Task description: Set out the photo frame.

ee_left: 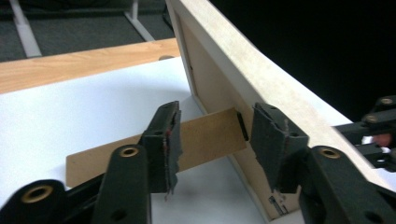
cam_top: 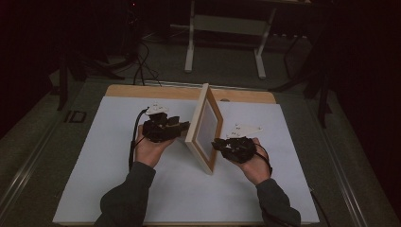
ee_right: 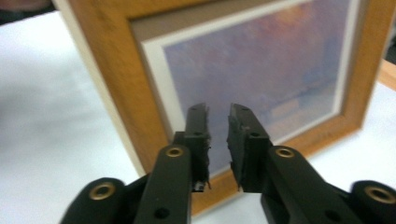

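Both claws, left [ee_left: 212, 135] and right [ee_right: 218, 142], stood released as the picture frame [cam_top: 204, 127] rested on its stand [ee_left: 140, 151], needing only withdrawal.

No readable text, label or number on any surface

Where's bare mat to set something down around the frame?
Free: the white mat left of the left hand-held gripper, its near strip below both forearms, and the right side past the right hand-held gripper. Crowded: the centre, where the picture frame stands with its back stand out.
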Motion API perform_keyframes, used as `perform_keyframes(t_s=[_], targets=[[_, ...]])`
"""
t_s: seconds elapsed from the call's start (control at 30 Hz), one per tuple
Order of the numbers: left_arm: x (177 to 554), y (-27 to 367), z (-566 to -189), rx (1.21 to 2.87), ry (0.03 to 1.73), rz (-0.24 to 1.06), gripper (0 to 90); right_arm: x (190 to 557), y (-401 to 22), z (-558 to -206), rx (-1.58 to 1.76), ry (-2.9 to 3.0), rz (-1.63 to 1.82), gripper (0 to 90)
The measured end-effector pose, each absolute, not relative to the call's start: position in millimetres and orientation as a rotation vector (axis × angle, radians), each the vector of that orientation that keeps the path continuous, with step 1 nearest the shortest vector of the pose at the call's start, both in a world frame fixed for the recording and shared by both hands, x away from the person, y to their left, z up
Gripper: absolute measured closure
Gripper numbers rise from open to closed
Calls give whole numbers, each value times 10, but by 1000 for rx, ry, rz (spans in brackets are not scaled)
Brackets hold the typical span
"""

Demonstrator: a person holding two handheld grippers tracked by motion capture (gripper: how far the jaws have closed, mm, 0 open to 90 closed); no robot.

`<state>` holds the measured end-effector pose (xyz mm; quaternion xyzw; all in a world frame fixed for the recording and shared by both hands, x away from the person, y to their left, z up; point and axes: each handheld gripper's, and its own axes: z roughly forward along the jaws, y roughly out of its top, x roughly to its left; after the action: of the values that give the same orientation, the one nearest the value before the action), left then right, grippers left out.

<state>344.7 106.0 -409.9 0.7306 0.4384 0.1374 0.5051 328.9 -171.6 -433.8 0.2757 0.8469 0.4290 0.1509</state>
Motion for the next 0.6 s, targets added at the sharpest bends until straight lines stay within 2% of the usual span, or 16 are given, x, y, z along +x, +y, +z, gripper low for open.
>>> perform_keyframes(t_s=[0.23,0.4,0.6], targets=[[3327,1062,-3961,1722,1055,338,453,3321,-1847,-4399,848,2428,1200,647],[3260,1009,-3905,1733,1030,336,398,3336,-1923,-4408,875,2428,1185,616],[3196,902,-3912,1769,1039,366,288,3348,-1991,-4416,895,2426,1172,602]])
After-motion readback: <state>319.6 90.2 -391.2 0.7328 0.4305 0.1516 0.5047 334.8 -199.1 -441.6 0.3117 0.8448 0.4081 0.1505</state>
